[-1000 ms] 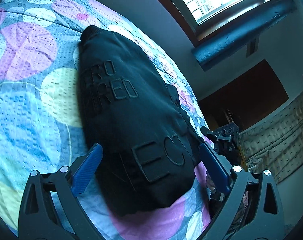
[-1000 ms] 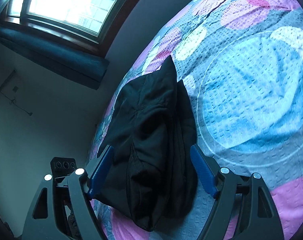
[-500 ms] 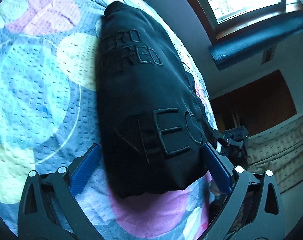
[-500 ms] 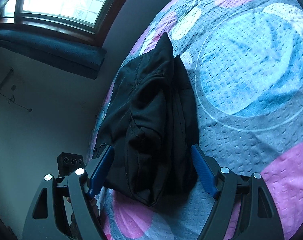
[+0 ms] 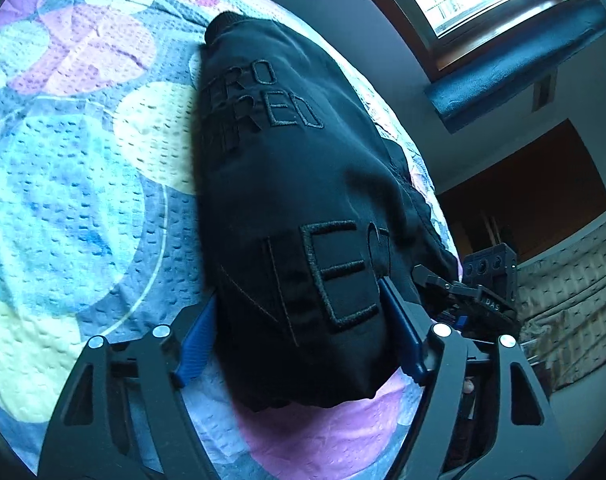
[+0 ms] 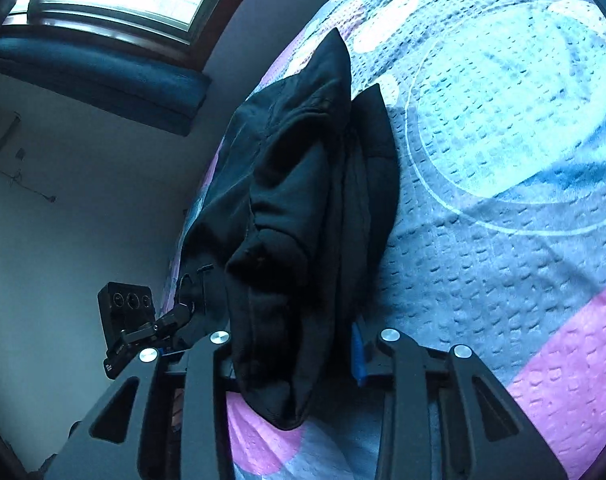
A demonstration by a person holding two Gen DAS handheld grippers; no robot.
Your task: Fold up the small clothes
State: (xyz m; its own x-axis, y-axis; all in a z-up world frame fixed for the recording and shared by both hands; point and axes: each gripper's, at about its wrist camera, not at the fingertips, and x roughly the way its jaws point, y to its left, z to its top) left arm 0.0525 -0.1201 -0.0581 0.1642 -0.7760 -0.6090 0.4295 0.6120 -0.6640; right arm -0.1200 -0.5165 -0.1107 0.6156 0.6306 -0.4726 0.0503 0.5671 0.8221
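A black garment (image 5: 303, 208) on the bedspread (image 5: 71, 184) is pinched, apparently for folding, by the left gripper (image 5: 299, 332) and right gripper (image 6: 291, 340).

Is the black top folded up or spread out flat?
Folded: the black top is a narrow, stacked bundle on the bedspread.

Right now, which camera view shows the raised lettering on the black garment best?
The left wrist view: the lettering on the black garment faces that camera, and letters such as "RED" can be read. The right wrist view shows only the garment's folded, creased side, with no letters visible.
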